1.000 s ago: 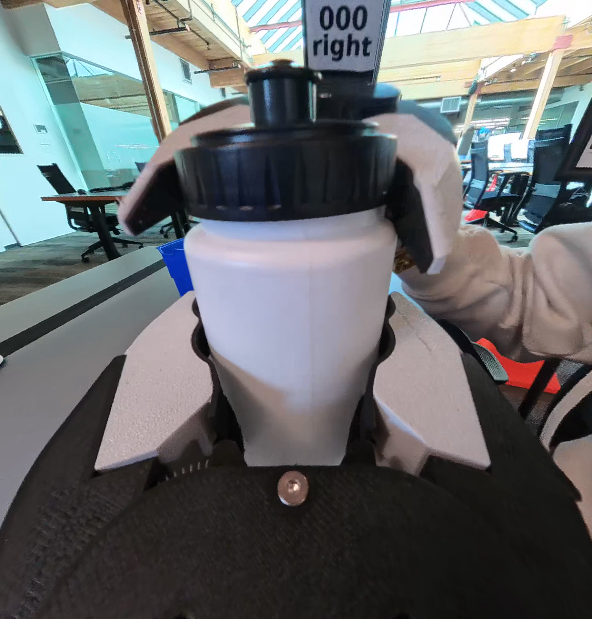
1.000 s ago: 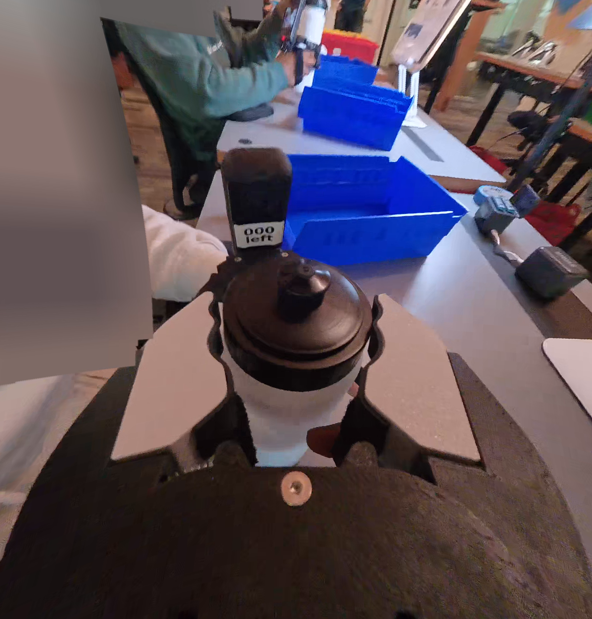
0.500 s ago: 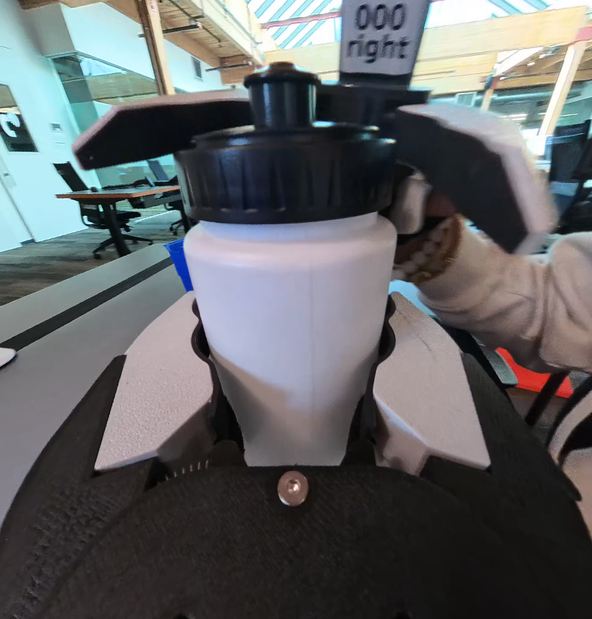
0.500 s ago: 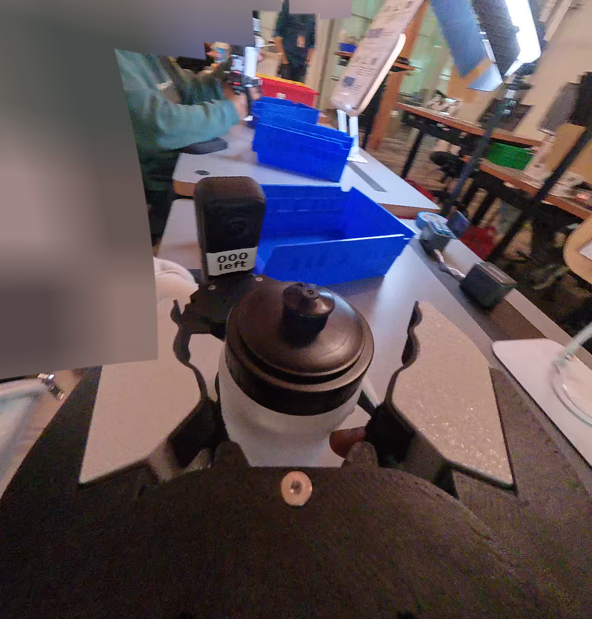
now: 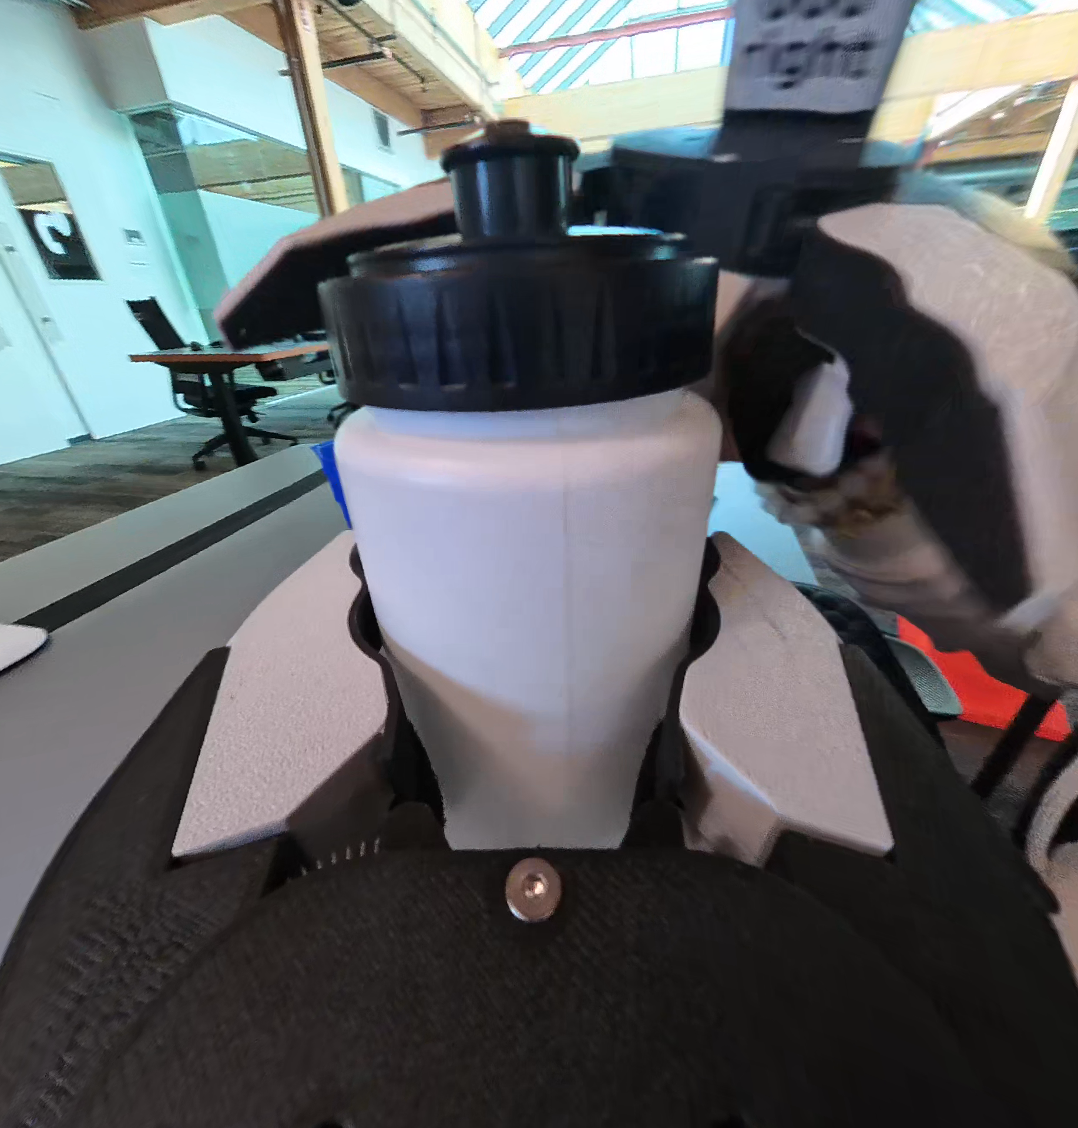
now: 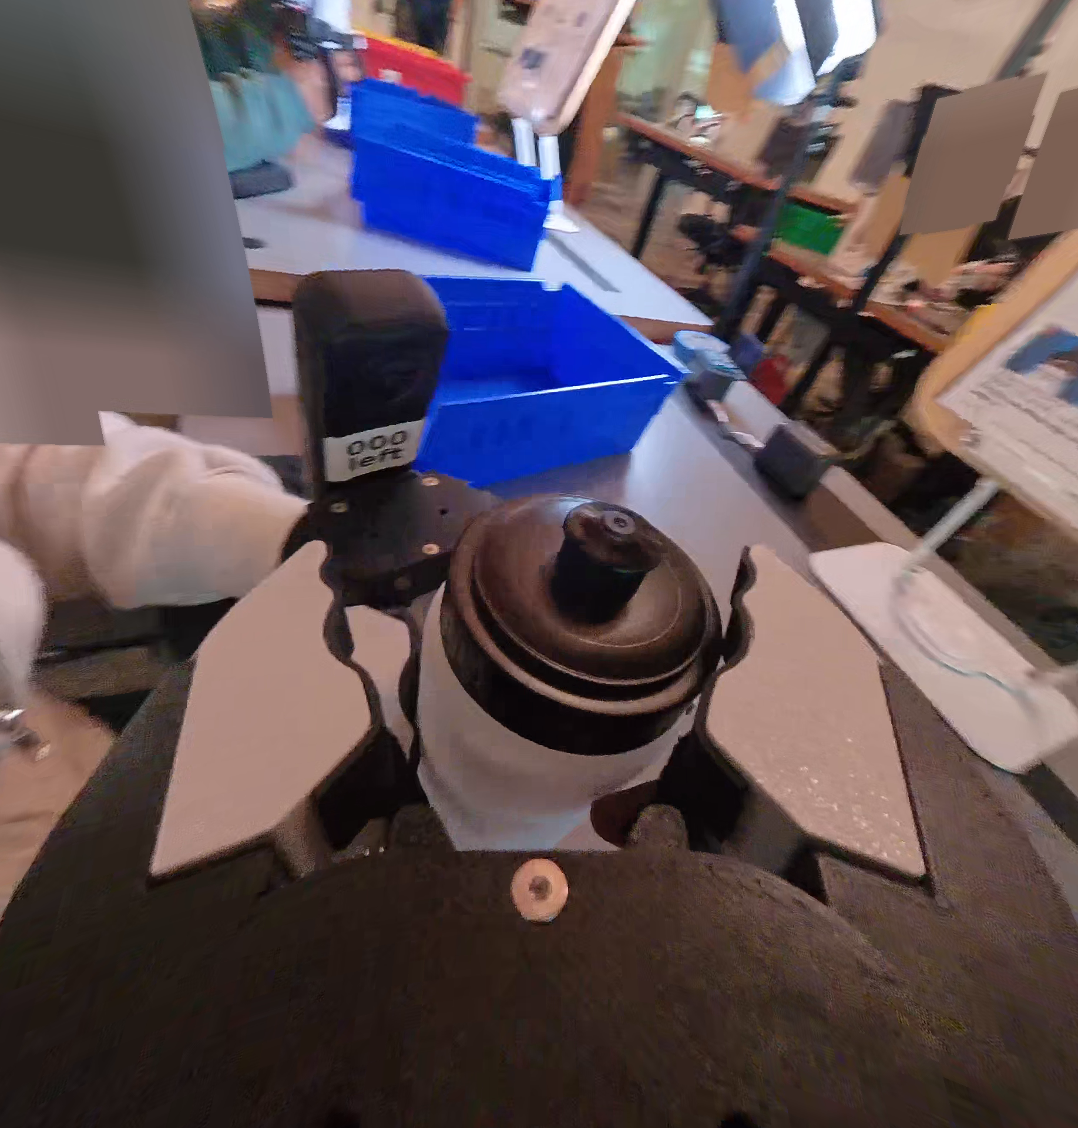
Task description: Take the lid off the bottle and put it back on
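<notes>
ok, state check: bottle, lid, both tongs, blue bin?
White bottle: upright, held off the table, clamped at its body.
Black lid: on the bottle, spout cap on top.
Left tongs: shut on the bottle body.
Right tongs: open around the lid; one finger near the rim, the other clear, contact unclear.
Blue bin: on the table, open top, nothing visible inside.

Lid (image 5: 518,329) on bottle (image 5: 524,549)

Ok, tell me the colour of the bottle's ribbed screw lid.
Black ribbed screw lid, clearest in the left wrist view.
</notes>
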Demonstrator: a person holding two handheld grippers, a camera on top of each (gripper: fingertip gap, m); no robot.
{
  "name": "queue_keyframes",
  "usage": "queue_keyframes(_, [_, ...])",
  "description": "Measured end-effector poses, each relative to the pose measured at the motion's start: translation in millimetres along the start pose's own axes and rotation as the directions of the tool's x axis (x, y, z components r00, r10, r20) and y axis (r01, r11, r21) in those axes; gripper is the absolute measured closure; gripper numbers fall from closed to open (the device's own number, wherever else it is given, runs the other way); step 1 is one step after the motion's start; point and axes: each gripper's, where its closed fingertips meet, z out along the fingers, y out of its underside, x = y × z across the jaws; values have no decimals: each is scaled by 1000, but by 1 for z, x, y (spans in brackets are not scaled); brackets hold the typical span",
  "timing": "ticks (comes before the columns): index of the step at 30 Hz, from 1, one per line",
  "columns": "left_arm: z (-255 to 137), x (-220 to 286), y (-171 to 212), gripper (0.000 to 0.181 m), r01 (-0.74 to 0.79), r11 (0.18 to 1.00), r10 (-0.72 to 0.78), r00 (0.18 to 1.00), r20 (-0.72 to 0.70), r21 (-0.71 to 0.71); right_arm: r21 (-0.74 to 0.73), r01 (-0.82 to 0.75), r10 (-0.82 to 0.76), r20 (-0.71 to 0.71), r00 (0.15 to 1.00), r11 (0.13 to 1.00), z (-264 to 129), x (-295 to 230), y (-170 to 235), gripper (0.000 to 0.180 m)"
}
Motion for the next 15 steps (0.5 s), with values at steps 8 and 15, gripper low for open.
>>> queue_keyframes(8, [-2,-2,-1,81,25,1000,-25,1000,13,9,106,-175,130,342,931,979,-10,0,-10,101])
queue_keyframes(15, [-1,-7,0,81,-38,999,39,994,102,-13,57,-166,172,-136,976,985,-12,16,-6,102])
